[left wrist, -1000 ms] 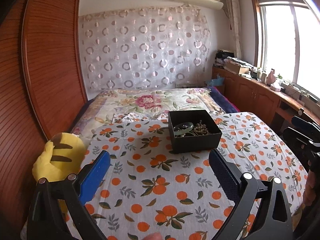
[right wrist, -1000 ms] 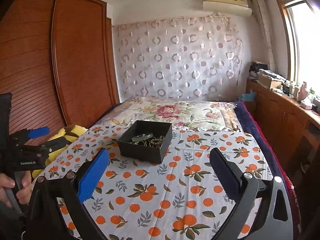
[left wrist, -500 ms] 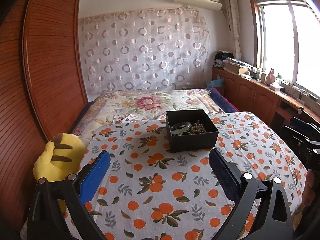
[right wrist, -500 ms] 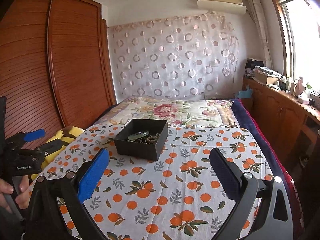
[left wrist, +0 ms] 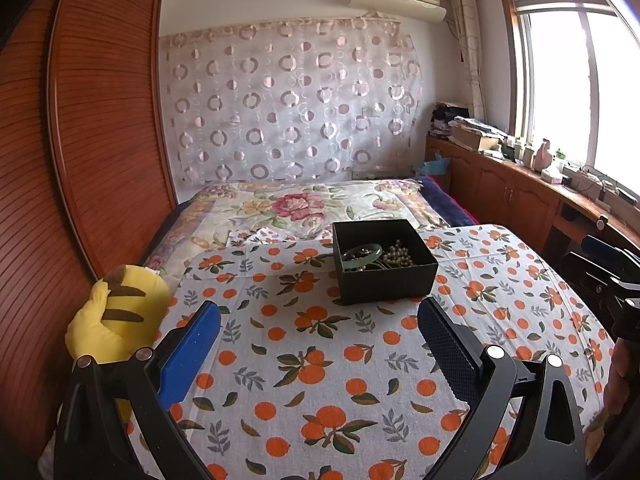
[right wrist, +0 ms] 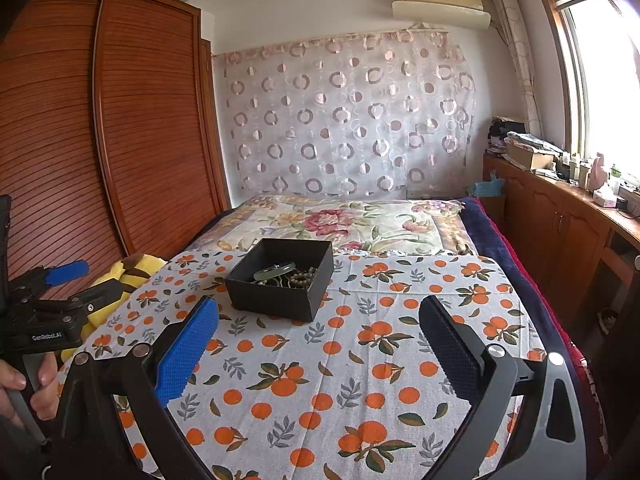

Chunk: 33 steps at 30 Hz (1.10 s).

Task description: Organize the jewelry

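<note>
A black open box (left wrist: 383, 265) stands on the orange-print tablecloth (left wrist: 320, 360). It holds a pale green bangle (left wrist: 360, 254) and a beaded bracelet (left wrist: 396, 254). The box (right wrist: 282, 282), bangle (right wrist: 276, 270) and beads (right wrist: 302, 276) also show in the right wrist view. My left gripper (left wrist: 318, 322) is open and empty, short of the box. My right gripper (right wrist: 318, 318) is open and empty, short of the box and to its right. The left gripper also appears at the left edge of the right wrist view (right wrist: 60, 292).
A yellow plush toy (left wrist: 116, 316) lies at the table's left edge by the wooden wardrobe (left wrist: 80, 160). A bed with a floral cover (left wrist: 304, 208) lies behind the table. Wooden cabinets (left wrist: 520, 196) with clutter run under the window on the right.
Both grippers have drawn back and lifted a little, so the box looks smaller and farther away. Both stay open and empty.
</note>
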### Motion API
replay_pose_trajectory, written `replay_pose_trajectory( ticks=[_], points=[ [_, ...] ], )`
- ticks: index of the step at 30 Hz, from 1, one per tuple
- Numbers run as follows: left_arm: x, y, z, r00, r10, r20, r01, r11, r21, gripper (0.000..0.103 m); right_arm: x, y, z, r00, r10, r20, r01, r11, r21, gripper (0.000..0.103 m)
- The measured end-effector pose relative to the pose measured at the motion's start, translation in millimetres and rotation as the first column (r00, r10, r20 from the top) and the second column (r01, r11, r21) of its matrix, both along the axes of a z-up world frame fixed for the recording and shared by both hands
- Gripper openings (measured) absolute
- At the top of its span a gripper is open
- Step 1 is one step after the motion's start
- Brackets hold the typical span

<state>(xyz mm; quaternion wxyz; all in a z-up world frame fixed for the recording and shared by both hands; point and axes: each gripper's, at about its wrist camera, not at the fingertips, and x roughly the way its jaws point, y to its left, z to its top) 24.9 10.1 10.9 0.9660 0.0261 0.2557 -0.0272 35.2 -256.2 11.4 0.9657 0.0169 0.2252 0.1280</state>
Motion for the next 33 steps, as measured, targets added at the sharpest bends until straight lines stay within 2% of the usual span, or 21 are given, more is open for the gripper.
replay_pose_trajectory(
  ticks=[33],
  points=[
    [-0.8,-1.4,2.7,1.0,0.011,0.012,-0.011,1.0,0.0,0.095,0.4,-4.7,-0.5,1.0,-0.005,0.004,0.005,1.0,0.002,0.101]
  ],
)
